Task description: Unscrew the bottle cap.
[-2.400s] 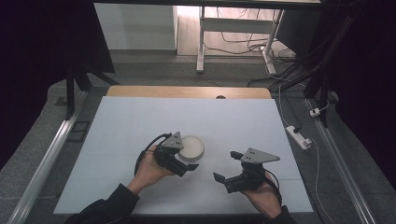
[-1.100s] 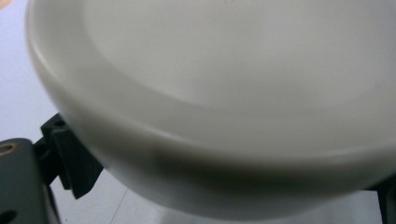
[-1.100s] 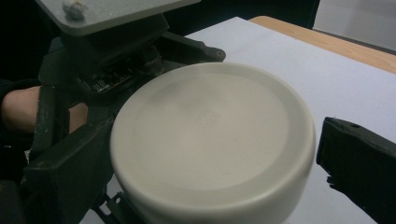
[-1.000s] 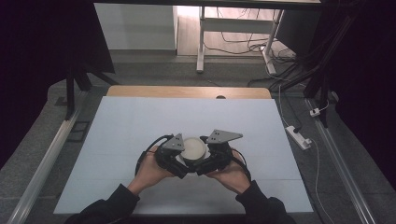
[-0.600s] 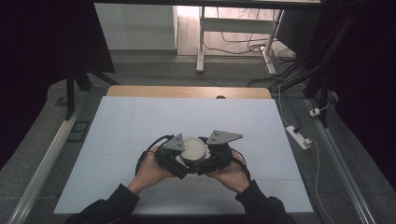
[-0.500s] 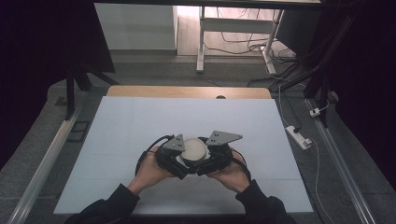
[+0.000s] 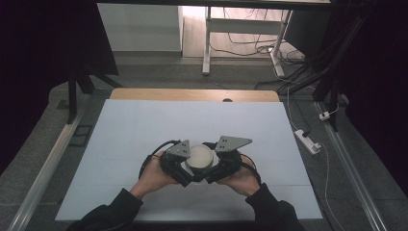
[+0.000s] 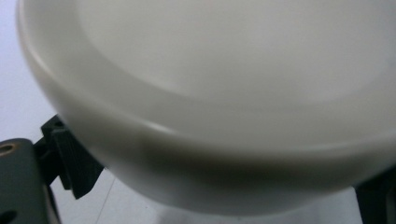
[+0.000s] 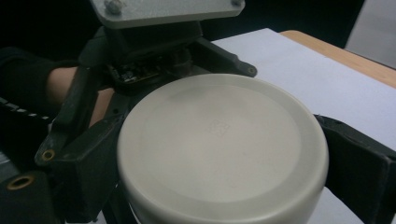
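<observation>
Both grippers are gripping a round white lid (image 7: 199, 156) between them. The left gripper (image 7: 185, 174) is clamping its near-left side, the right gripper (image 7: 208, 174) its opposite side. A white table (image 7: 144, 130) is lying bare around them.

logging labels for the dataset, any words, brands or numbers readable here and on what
No readable text in any view.
White round lid: a faint embossed mark near its middle, too blurred to read.
Left tool and right tool, both around the lid: no print visible.

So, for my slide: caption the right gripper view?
Both grippers clasp a round white lid, right gripper jaws on its sides.
</observation>
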Action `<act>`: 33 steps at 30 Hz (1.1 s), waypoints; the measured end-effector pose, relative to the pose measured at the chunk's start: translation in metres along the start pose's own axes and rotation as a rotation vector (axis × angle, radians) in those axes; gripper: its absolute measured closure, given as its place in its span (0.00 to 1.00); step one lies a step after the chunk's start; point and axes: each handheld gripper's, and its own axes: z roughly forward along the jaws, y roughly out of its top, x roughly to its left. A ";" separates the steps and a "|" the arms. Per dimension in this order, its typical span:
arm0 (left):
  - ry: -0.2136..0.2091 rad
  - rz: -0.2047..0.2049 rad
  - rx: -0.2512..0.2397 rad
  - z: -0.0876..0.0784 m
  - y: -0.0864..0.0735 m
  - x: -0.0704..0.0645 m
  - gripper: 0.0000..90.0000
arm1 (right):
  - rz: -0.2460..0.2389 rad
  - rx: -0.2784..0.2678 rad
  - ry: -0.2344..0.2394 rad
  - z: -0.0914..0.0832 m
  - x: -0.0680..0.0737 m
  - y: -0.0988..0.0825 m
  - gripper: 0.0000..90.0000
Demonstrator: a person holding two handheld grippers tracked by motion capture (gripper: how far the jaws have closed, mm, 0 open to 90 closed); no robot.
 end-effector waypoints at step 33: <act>0.108 -0.047 -0.001 -0.004 0.003 -0.003 0.08 | 0.073 -0.040 -0.171 0.004 0.015 0.004 0.07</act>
